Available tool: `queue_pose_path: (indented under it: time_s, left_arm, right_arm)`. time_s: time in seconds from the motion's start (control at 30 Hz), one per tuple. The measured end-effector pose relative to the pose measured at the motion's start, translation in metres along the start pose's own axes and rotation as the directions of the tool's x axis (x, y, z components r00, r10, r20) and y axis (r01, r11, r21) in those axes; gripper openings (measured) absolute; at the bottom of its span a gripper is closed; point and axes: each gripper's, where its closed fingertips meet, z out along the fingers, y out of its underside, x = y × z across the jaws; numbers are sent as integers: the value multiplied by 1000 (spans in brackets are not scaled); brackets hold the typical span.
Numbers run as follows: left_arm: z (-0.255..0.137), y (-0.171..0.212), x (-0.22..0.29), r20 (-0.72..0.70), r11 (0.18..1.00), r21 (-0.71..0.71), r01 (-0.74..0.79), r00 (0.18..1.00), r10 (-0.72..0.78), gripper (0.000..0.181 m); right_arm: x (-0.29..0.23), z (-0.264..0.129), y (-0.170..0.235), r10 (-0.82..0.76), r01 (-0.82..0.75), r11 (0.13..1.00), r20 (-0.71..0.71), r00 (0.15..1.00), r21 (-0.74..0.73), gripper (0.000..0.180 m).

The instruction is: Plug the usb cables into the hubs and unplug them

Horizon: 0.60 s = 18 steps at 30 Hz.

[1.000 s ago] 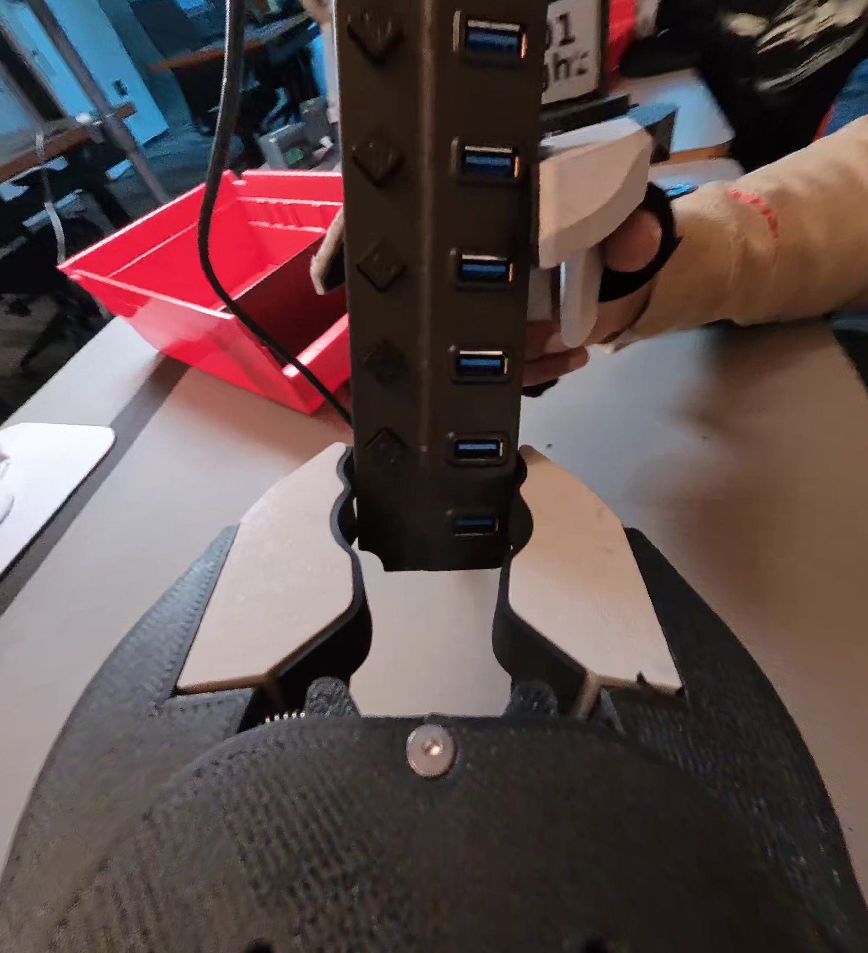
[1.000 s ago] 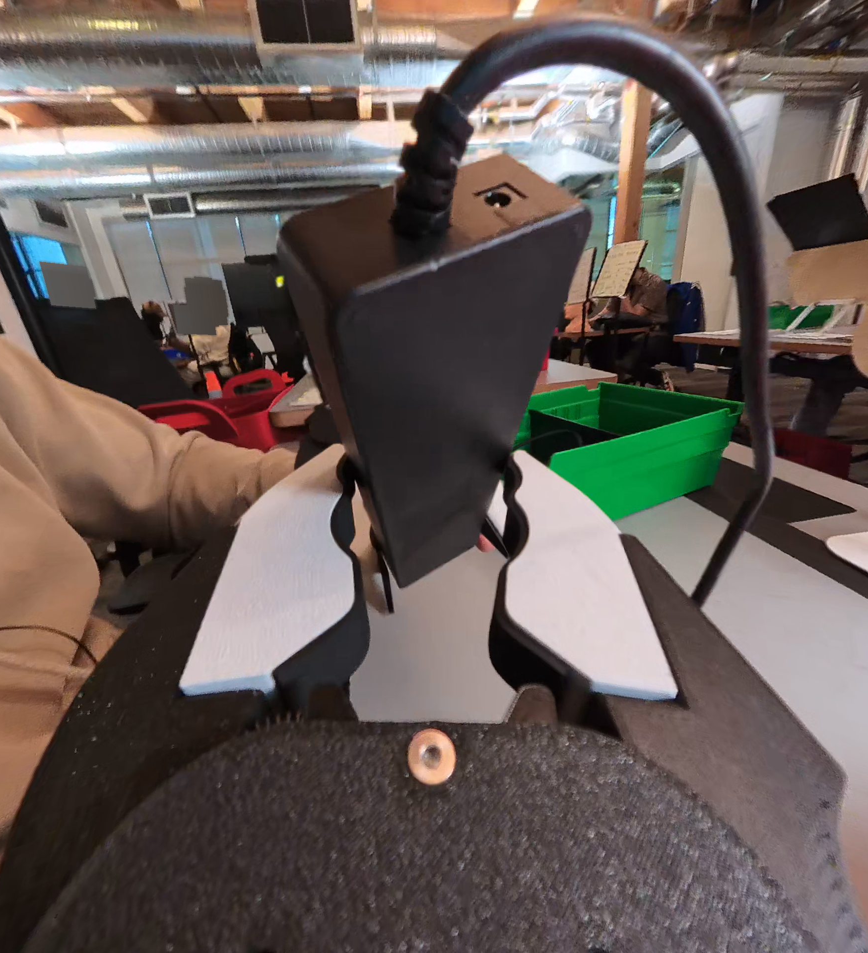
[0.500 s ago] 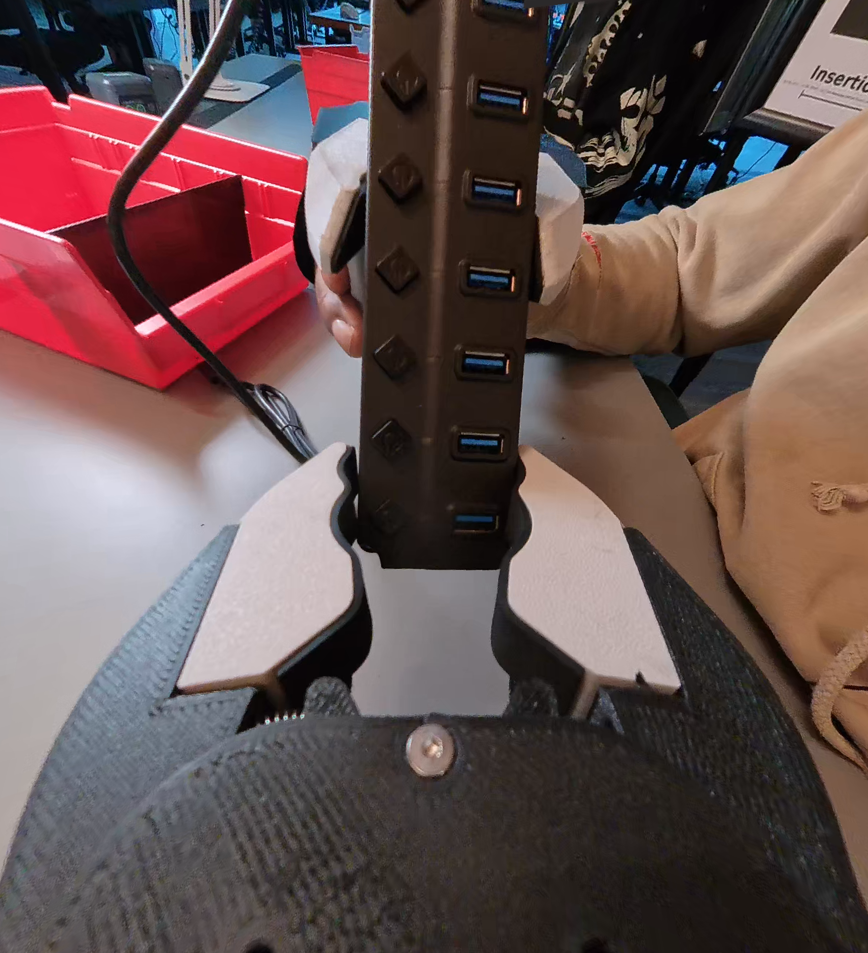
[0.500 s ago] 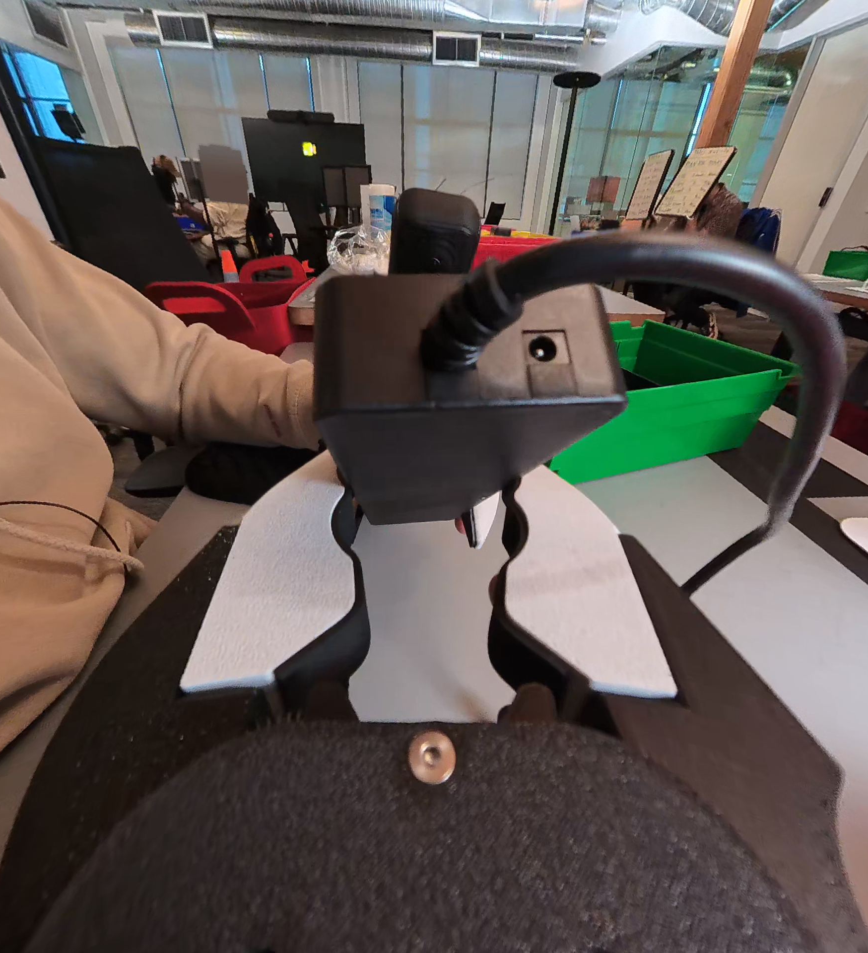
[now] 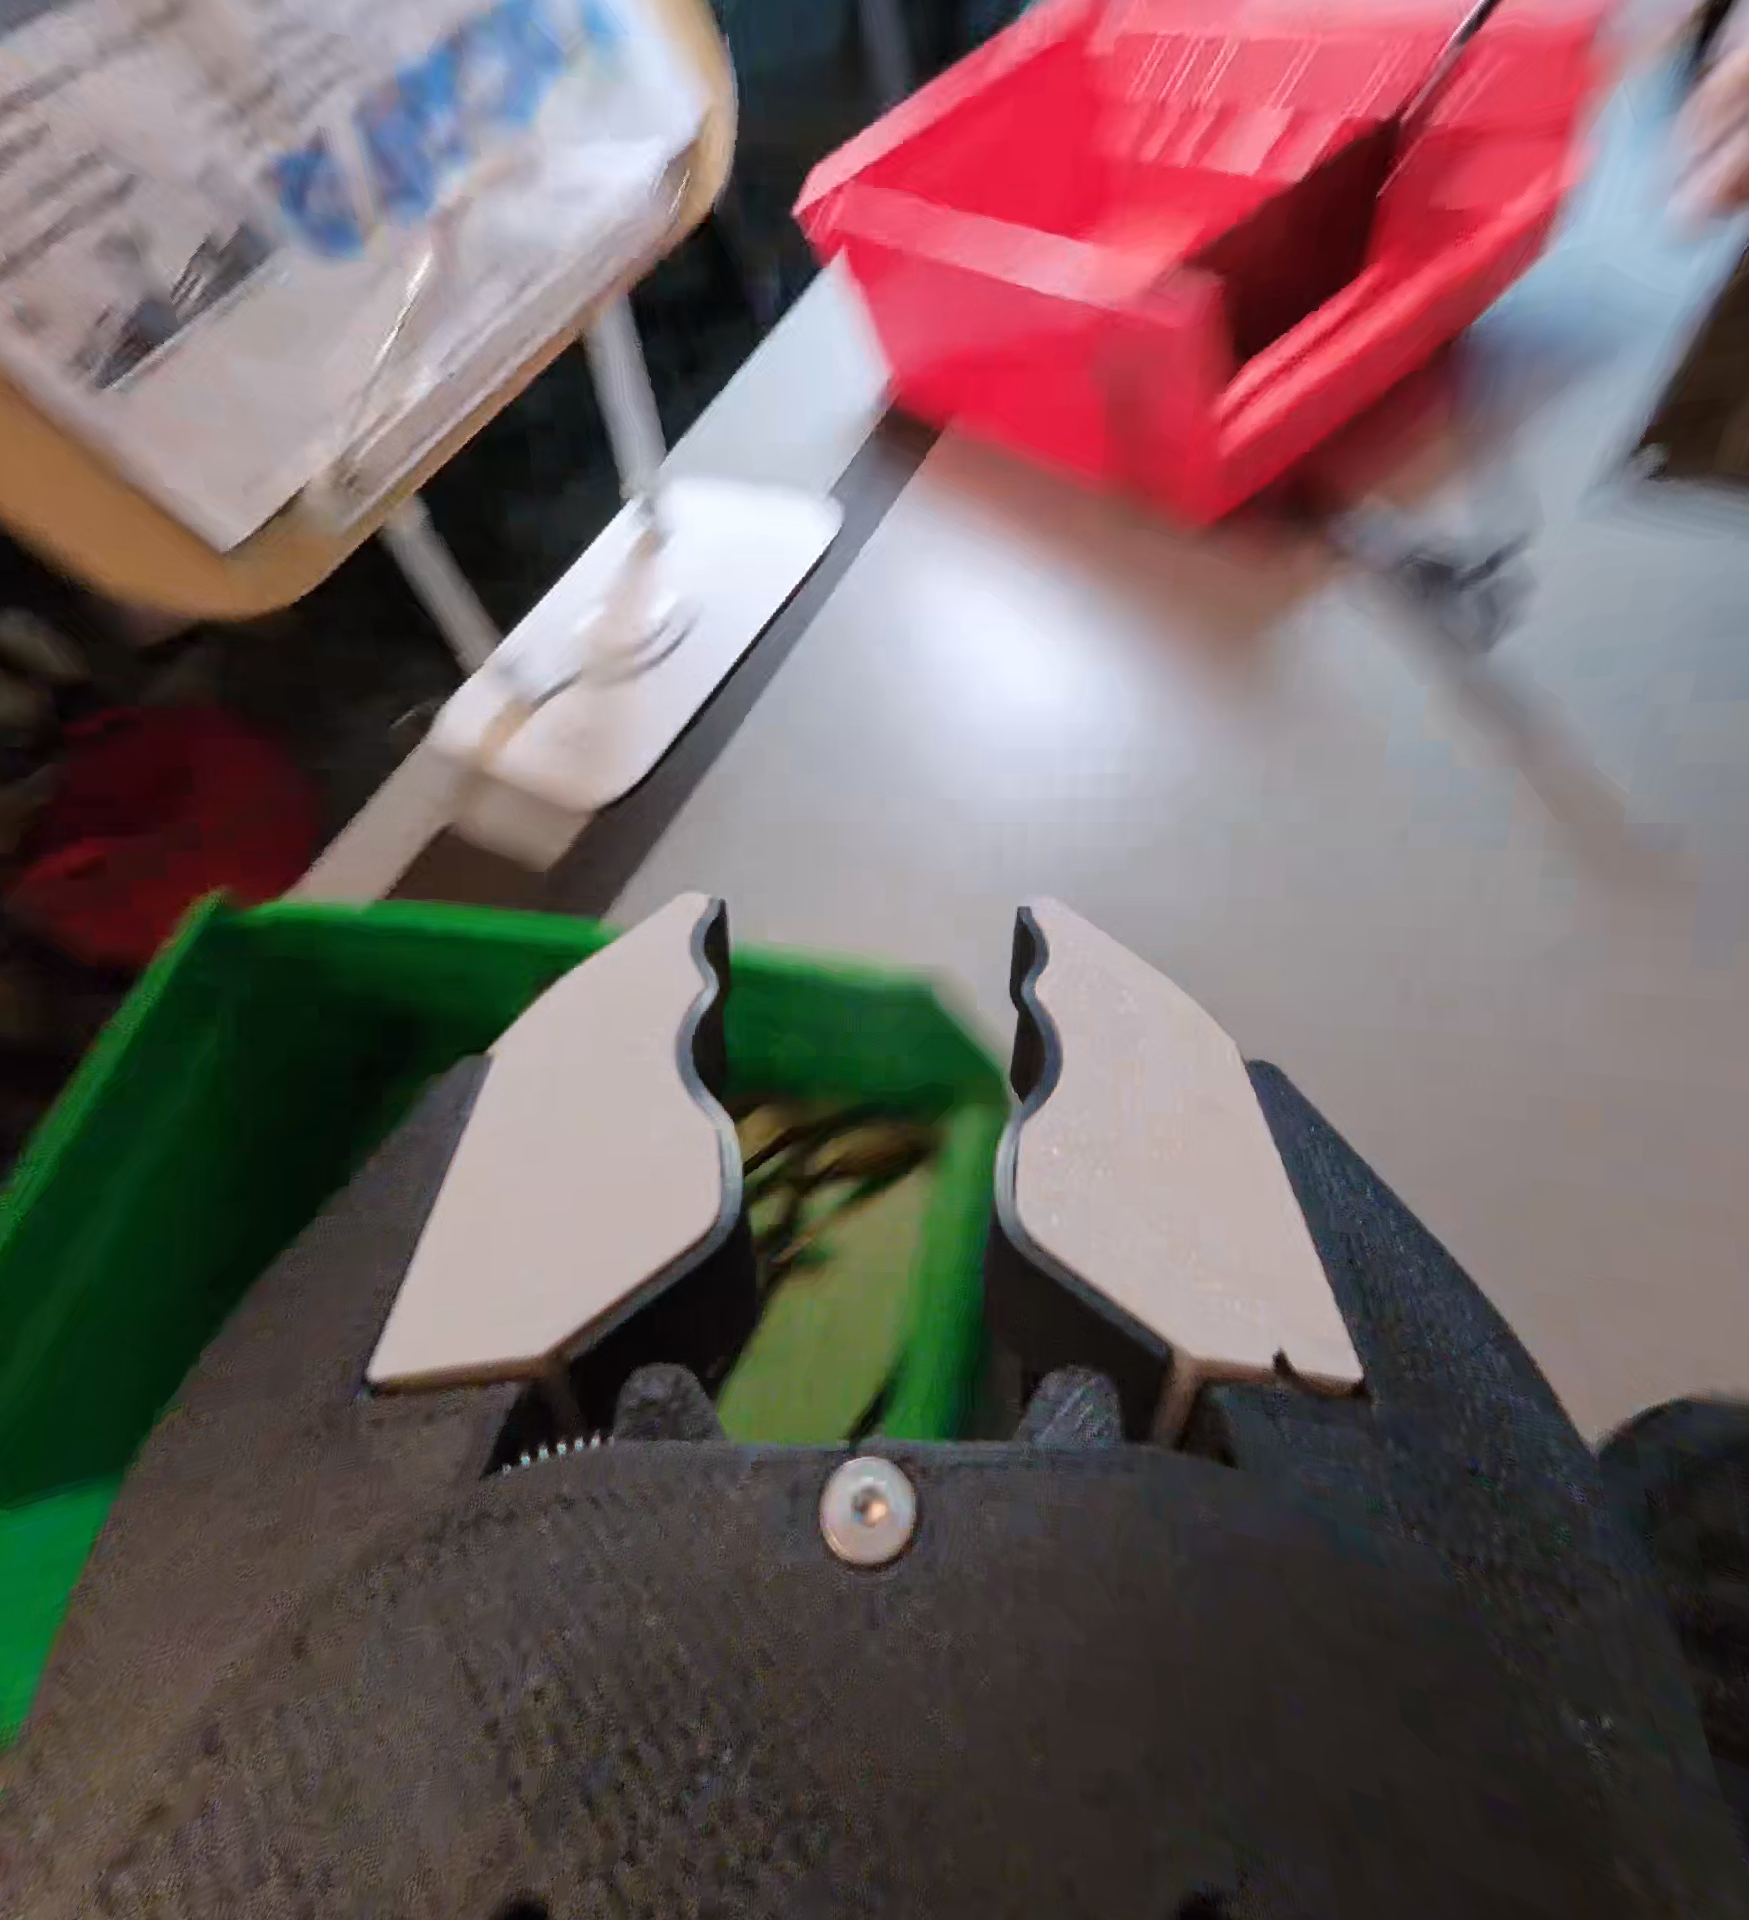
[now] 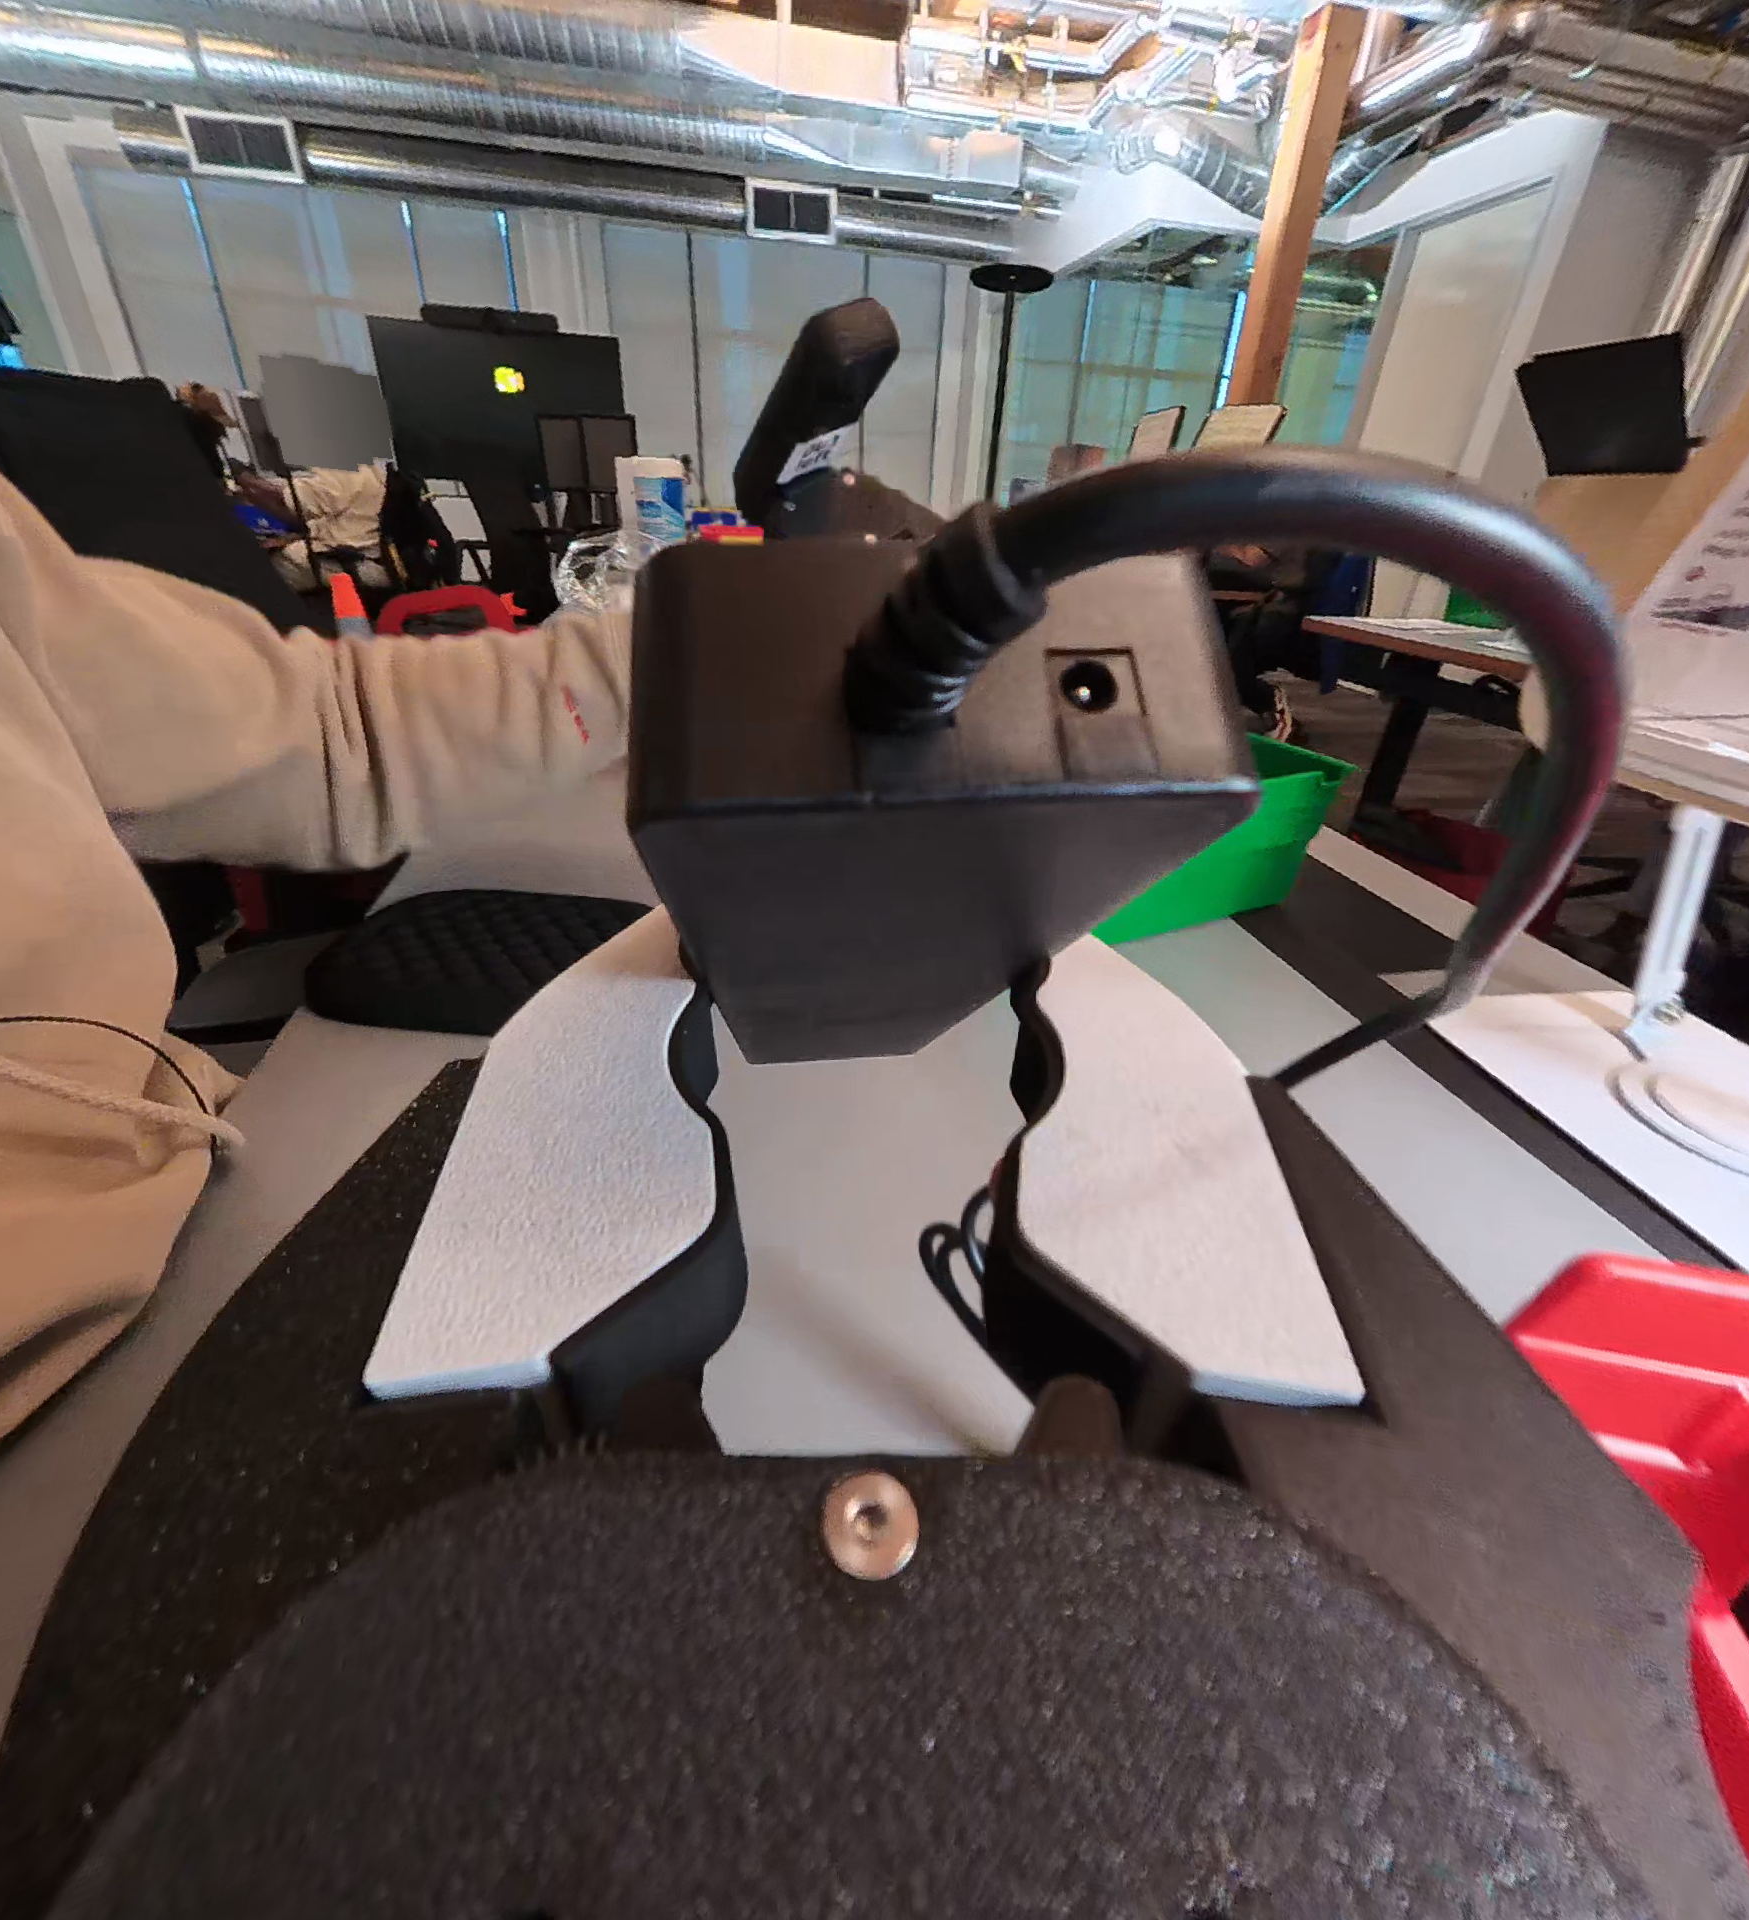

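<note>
In the right wrist view my right gripper (image 6: 865, 997) is shut on the lower end of a black USB hub (image 6: 901, 831) and holds it tilted above the grey table. The hub's thick black cable (image 6: 1472, 540) arcs from its top to the right and down to the table. In the left wrist view, which is blurred, my left gripper (image 5: 868, 925) is open and empty above a green bin (image 5: 226, 1091) with a tangle of cables (image 5: 828, 1153) in it. The hub's ports are hidden.
A red bin (image 5: 1057, 260) stands at the far end of the grey table (image 5: 1265, 831) and shows at lower right in the right wrist view (image 6: 1680, 1403). A white stand base (image 5: 641, 644) and a paper-covered board (image 5: 278, 208) are at the table's edge. A beige sleeve (image 6: 330, 727) crosses the left.
My left gripper has let go of the hub, opened and swung away over the green bin. My right gripper still holds the hub, now alone, and has tilted it.
</note>
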Motion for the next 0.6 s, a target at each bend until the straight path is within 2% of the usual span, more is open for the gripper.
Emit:
queue_pose_path:
  time_s: [0.1, 0.2, 0.37, 0.5, 0.6]
  left_arm:
    - [2, 54, -51, 87, 927, -332, -174, 973, 214, 42]
    - [10, 96, -66, -29, 767, -552, -326, 927, 373, 41]
    - [33, 125, -67, -215, 580, -617, -532, 823, 526, 40]
    - [47, 139, -73, -281, 498, -637, -588, 779, 560, 35]
    - [50, 149, -80, -289, 474, -664, -578, 783, 550, 14]
  right_arm:
    - [5, -8, 6, 17, -17, 1000, -19, 1000, -4, 54]
    - [6, -11, 9, 29, -29, 1000, -26, 999, -5, 54]
    - [8, -13, 12, 46, -46, 999, -28, 999, -7, 54]
    - [9, -14, 13, 62, -62, 998, -28, 998, -5, 54]
    - [10, -15, 14, 61, -61, 998, -30, 998, -8, 55]
